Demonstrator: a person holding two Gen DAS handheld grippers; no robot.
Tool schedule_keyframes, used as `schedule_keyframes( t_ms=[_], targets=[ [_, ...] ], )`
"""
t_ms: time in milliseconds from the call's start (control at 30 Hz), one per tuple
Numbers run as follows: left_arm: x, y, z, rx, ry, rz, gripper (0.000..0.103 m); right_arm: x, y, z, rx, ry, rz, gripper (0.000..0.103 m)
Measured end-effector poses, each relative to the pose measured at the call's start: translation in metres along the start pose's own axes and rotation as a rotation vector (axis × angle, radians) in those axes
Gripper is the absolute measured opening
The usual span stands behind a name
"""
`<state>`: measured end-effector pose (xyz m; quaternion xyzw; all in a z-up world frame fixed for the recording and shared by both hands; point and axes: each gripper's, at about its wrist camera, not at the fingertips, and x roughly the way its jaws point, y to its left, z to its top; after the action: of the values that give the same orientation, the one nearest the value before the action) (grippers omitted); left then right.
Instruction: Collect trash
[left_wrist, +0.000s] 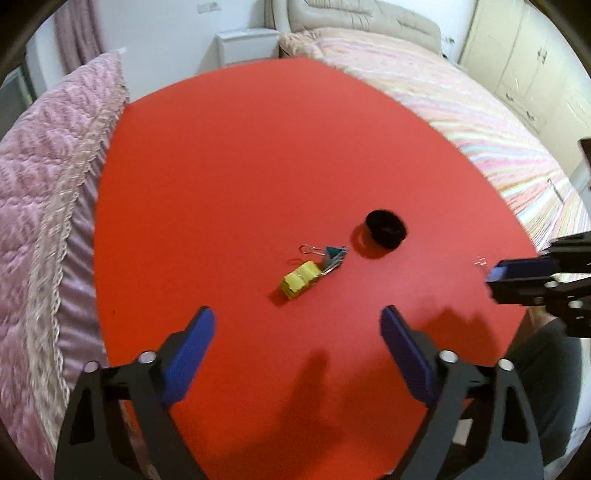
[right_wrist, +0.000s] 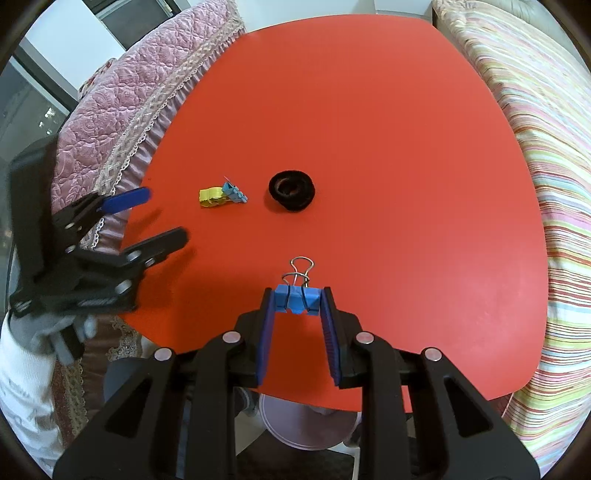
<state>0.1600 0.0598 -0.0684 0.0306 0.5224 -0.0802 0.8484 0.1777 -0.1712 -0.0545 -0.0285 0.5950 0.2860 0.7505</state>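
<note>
My right gripper (right_wrist: 296, 301) is shut on a blue binder clip (right_wrist: 296, 300), its wire handles pointing forward over the red table (right_wrist: 369, 129). My left gripper (left_wrist: 297, 317) is open and empty, above the table just short of a yellow folded scrap (left_wrist: 300, 283) that lies against a teal binder clip (left_wrist: 334, 254). The same scrap (right_wrist: 211, 197) and teal clip (right_wrist: 233, 193) show in the right wrist view, with the left gripper (right_wrist: 162, 218) to their left. A black hair scrunchie (left_wrist: 386, 229) (right_wrist: 291, 189) lies to their right. The right gripper (left_wrist: 498, 280) shows at the left view's right edge.
A pink quilted bed (left_wrist: 44, 177) borders the table's left side. A striped bedspread (left_wrist: 480, 122) (right_wrist: 546, 155) borders its right side. A round pinkish bin (right_wrist: 306, 424) stands on the floor under the table's near edge.
</note>
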Motion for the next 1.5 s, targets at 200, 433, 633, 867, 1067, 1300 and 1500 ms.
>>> schedule_keyframes(
  t_ms=[200,433,633,867,1067,1300,1500],
  targets=[
    [0.019,0.007,0.005,0.031,0.002,-0.019,0.065,0.005,-0.004,0.001,0.005,0.007,0.000,0.025],
    [0.025,0.007,0.006,0.068,-0.029,-0.077,0.046,0.011,-0.007,0.003,0.011,0.015,-0.003,0.025],
    [0.027,-0.001,0.002,0.085,-0.023,-0.077,0.021,0.014,-0.004,0.005,0.014,0.020,0.000,0.025],
    [0.021,-0.004,-0.004,0.044,-0.021,-0.055,0.013,0.013,-0.002,0.003,0.011,0.012,0.011,0.025],
    [0.006,-0.004,-0.010,-0.033,-0.021,-0.025,0.013,0.004,0.000,0.001,-0.005,-0.008,0.020,0.025],
    [-0.024,-0.005,-0.012,-0.053,-0.070,0.012,0.013,-0.009,0.005,-0.002,-0.017,-0.036,0.026,0.025],
    [-0.036,-0.019,-0.010,0.000,-0.073,0.037,0.013,-0.014,0.010,-0.003,-0.020,-0.041,0.033,0.025]
  ],
)
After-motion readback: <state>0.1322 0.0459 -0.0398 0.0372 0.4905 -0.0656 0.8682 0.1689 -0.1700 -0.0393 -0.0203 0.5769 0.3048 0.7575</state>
